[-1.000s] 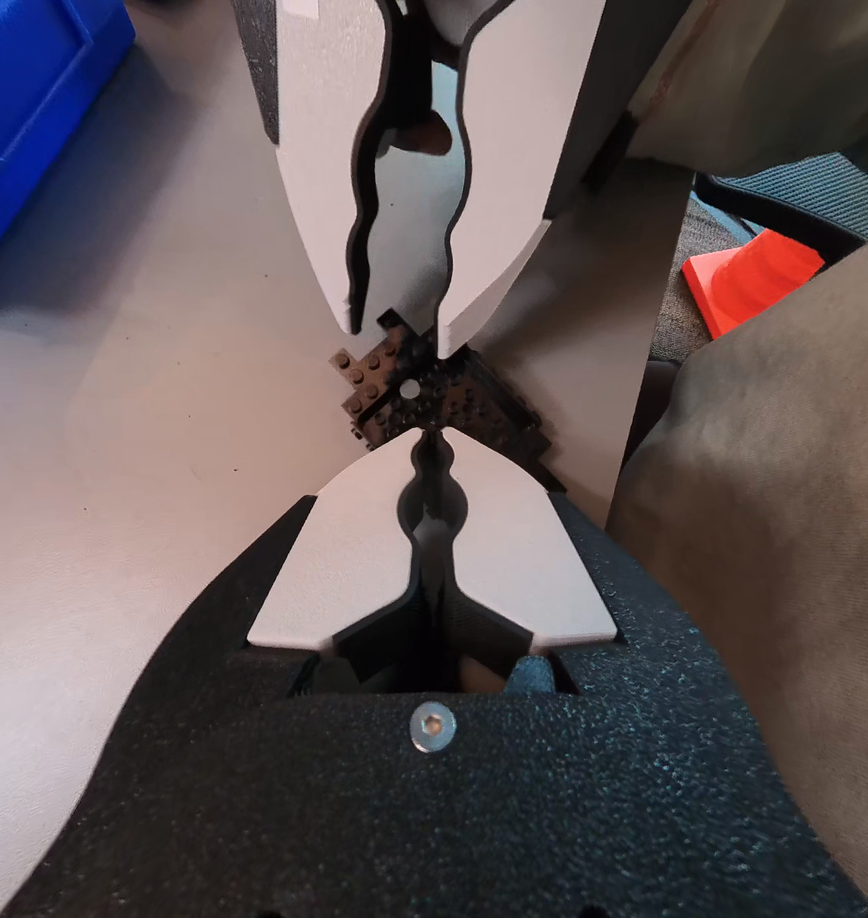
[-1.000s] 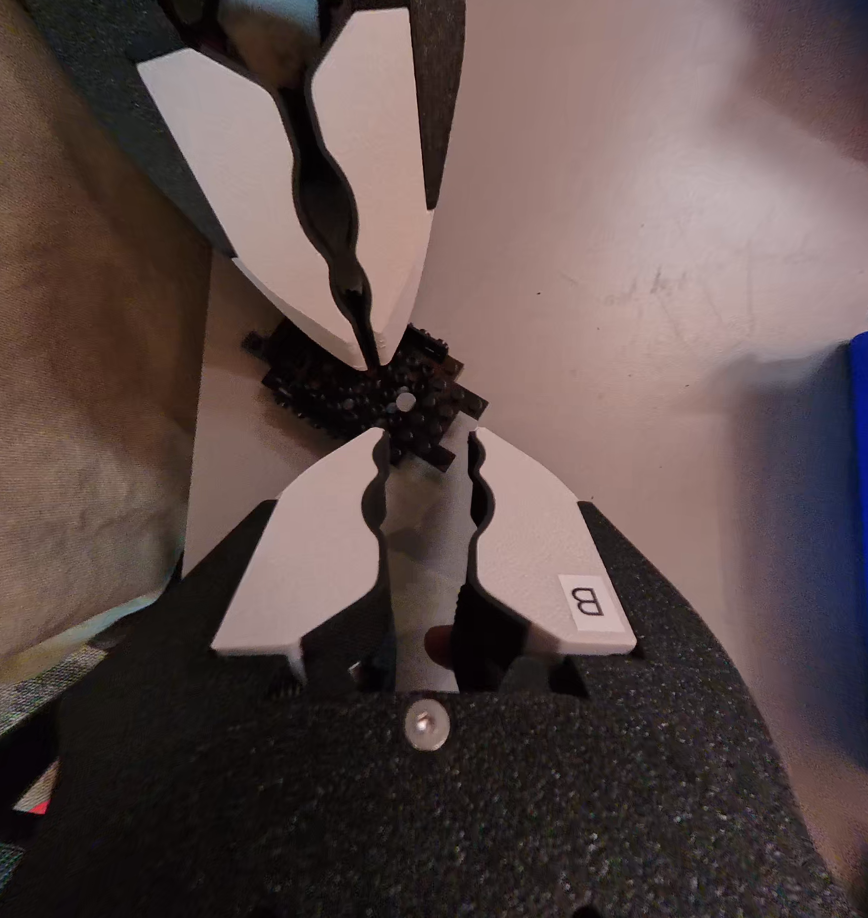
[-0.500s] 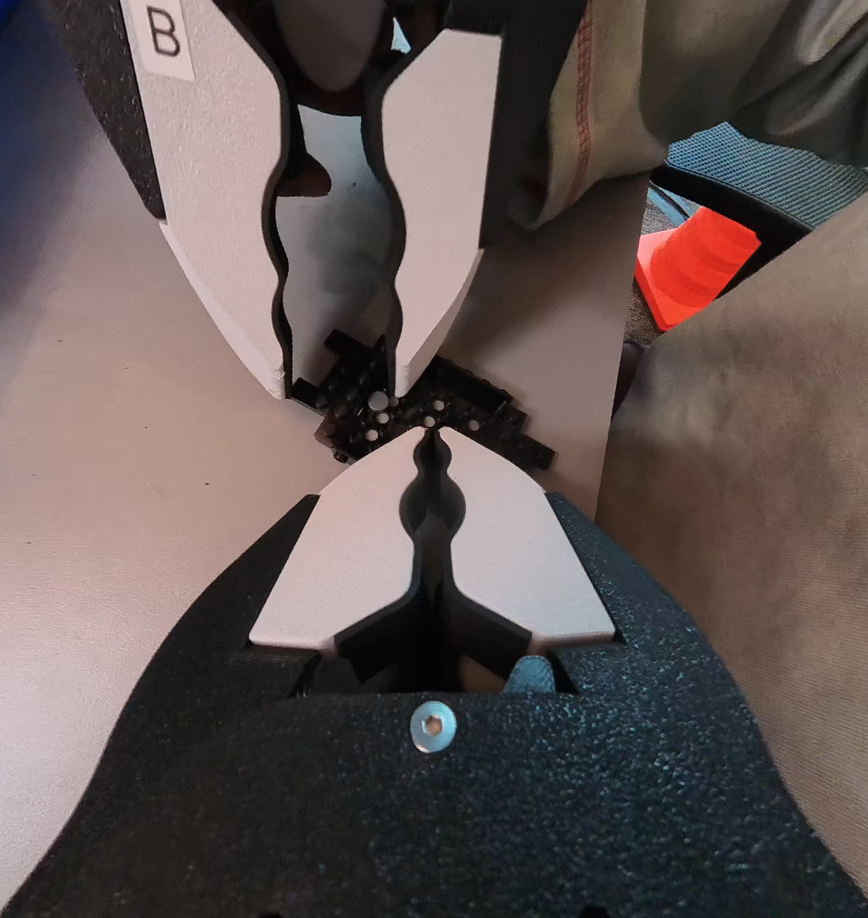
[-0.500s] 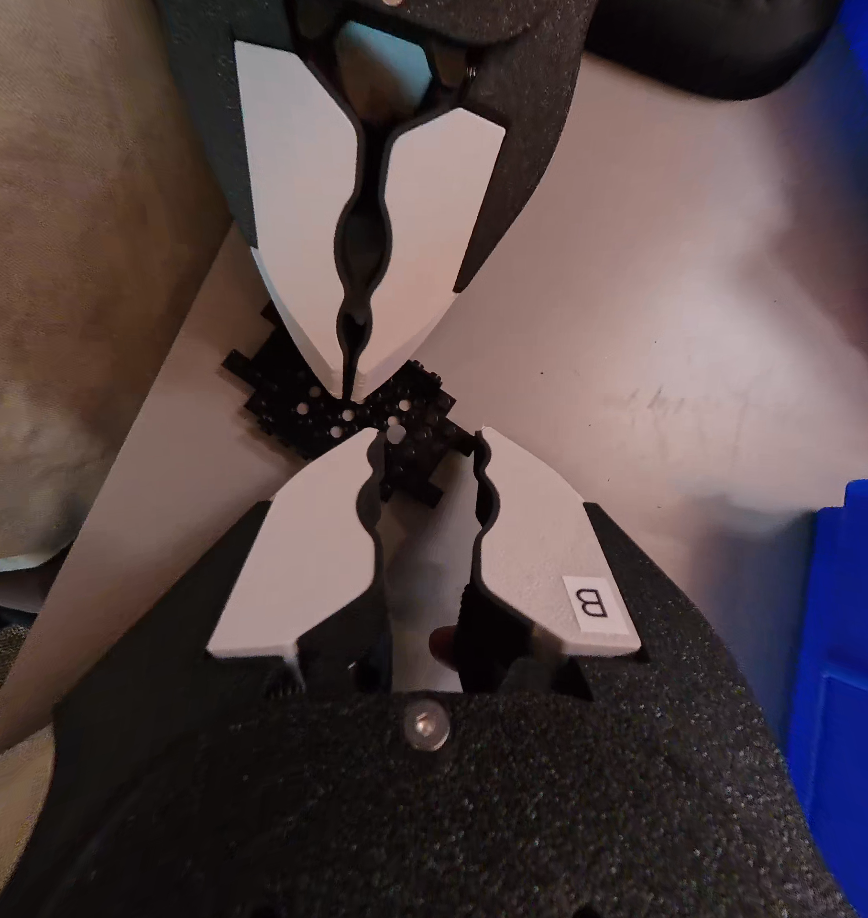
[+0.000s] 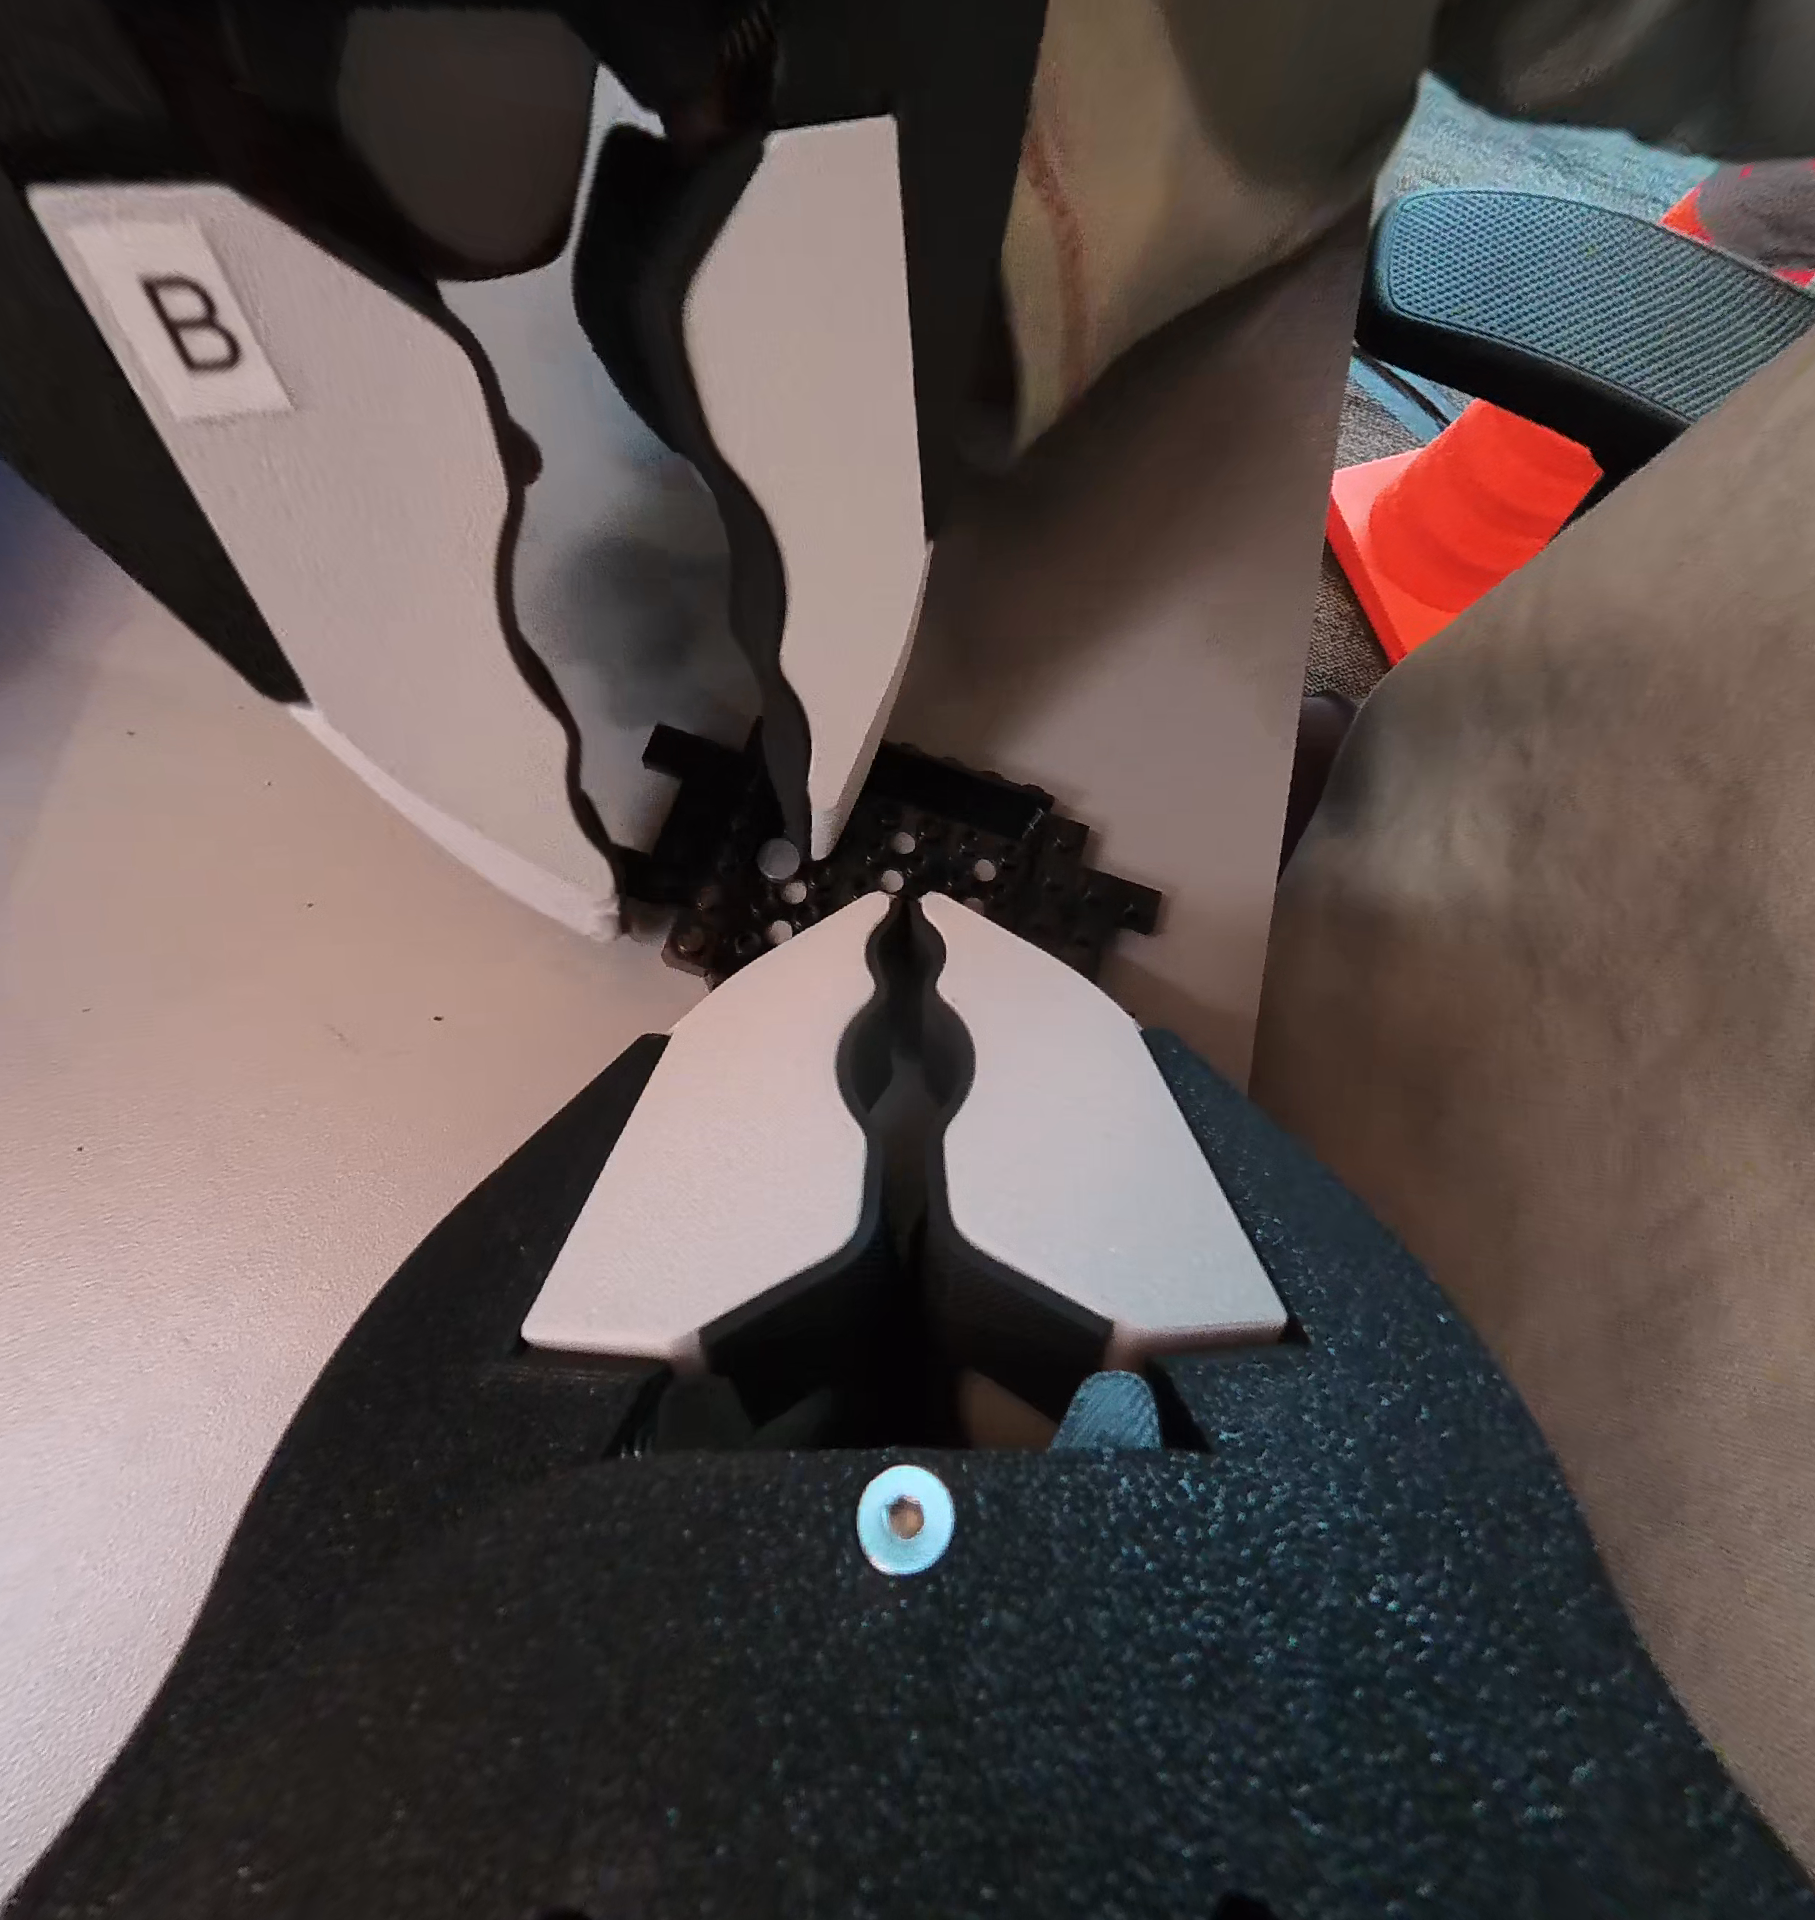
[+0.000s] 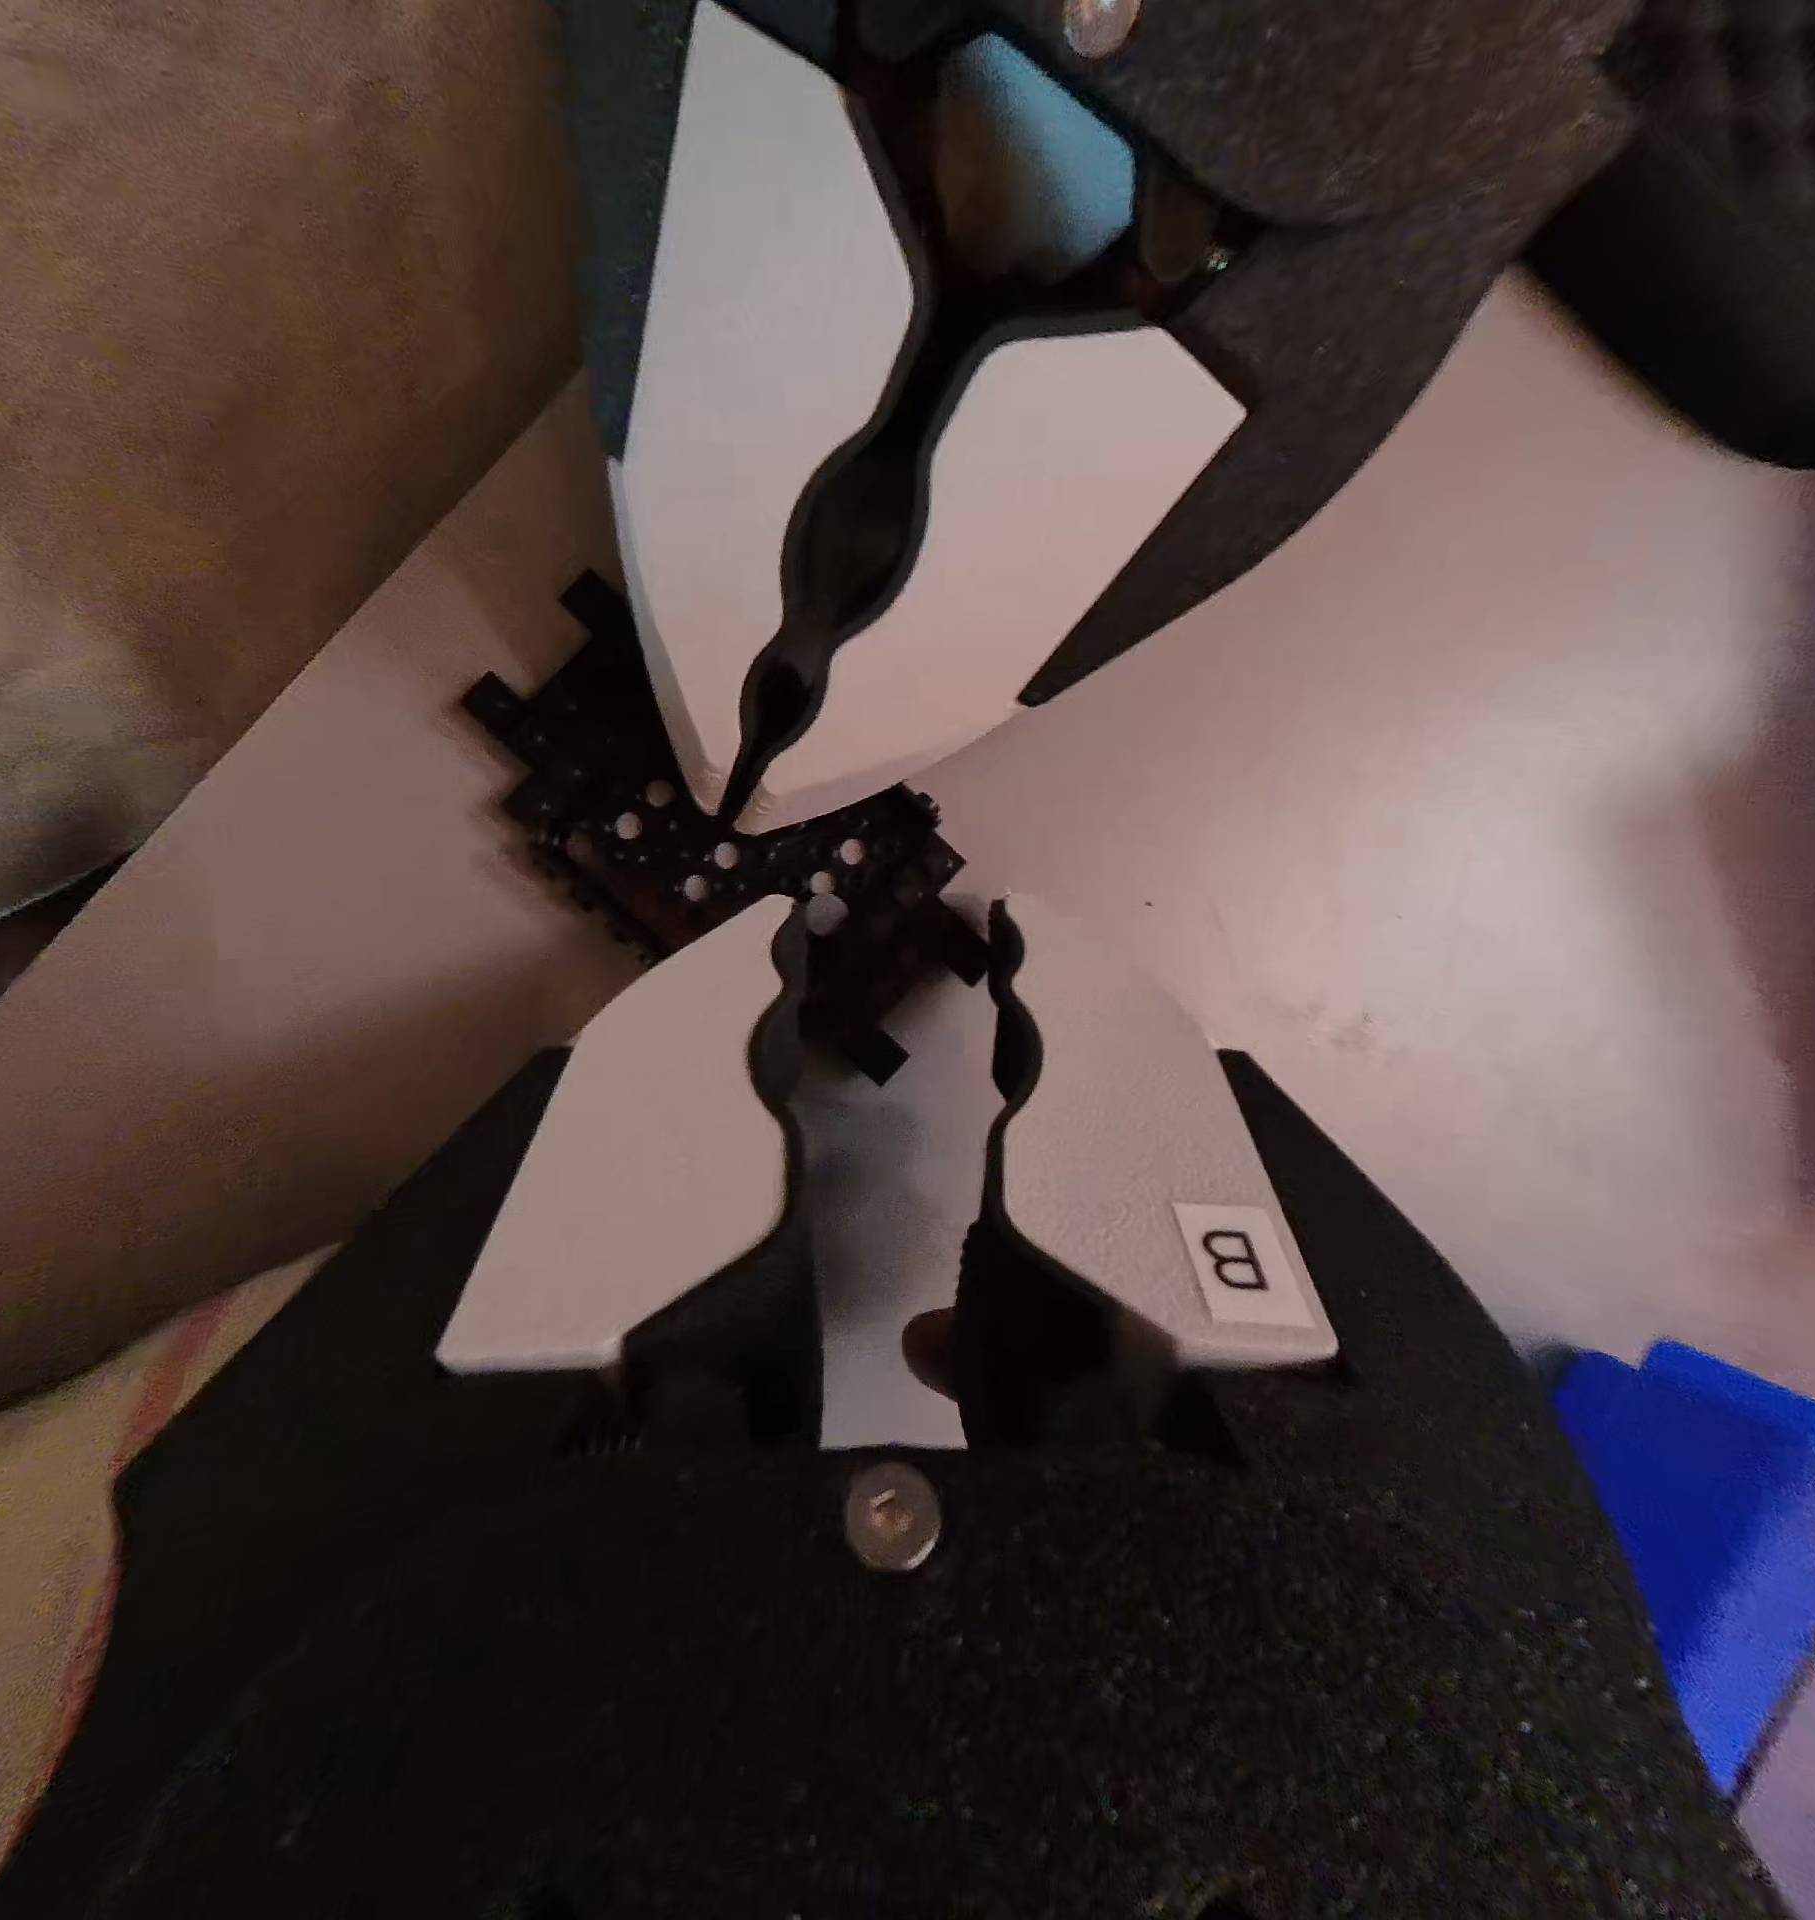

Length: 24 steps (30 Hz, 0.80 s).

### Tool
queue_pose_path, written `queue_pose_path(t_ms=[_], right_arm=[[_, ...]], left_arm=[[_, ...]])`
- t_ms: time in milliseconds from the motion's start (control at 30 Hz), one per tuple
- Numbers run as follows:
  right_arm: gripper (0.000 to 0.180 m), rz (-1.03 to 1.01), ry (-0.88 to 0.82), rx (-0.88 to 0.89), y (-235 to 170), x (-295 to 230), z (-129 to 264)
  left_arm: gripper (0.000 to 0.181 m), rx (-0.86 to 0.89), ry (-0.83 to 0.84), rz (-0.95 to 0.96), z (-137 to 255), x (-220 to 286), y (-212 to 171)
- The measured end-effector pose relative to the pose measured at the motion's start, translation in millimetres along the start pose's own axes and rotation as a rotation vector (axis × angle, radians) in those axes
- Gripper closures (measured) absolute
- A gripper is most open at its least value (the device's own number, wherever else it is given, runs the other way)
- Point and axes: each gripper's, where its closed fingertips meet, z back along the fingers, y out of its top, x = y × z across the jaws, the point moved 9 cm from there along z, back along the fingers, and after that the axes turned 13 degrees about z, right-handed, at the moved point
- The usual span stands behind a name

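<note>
Here the left tool [image 5: 901,906] has its 2 white fingers pressed together, and their tips pinch the near edge of a flat black studded plate assembly [image 5: 887,868] that lies on the pale table [image 5: 207,935]. The plate is an irregular, stepped piece pierced with several small round holes, and it sits close to the table's edge, beside a stretch of olive-brown cloth [image 5: 1568,1039].

From the opposite side, the right tool [image 6: 898,909] stands with its fingers spread apart. One finger [image 6: 674,1091] rests over the plate's edge, while a narrow black arm of the plate [image 6: 861,997] lies in the gap between the 2. Whether that finger actually touches the plate cannot be told. The other finger carries a small white label [image 6: 1241,1262].

An orange cone [image 5: 1454,520] stands on the floor beyond the table, near a dark mesh chair part [image 5: 1568,281]. A blue bin [image 6: 1713,1507] sits at the lower right of the right wrist view.
</note>
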Motion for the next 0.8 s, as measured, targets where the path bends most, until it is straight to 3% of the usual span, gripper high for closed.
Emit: queue_pose_path(t_ms=[300, 567, 667, 700, 800], right_arm=[[0.149, -0.037, 0.07, -0.059, 4, 3, 1], [0.162, 0.008, -0.25, 0.01, 5, -28, 6], [0.165, -0.056, -0.291, 0.076, 2, -31, 6], [0.18, -0.06, -0.314, 0.082, 1, -31, 7], [0.18, -0.05, -0.331, 0.075, -1, -32, 5]], left_arm=[[0.181, 0.006, 0.011, -0.011, 0, 1, -1], [0.18, 0.008, 0.013, -0.019, 1, 1, -2], [0.181, 0.006, 0.009, -0.024, 1, 2, -2], [0.181, 0.006, 0.009, -0.028, 1, 2, -2], [0.181, 0.006, 0.008, -0.025, 1, 2, -2]])
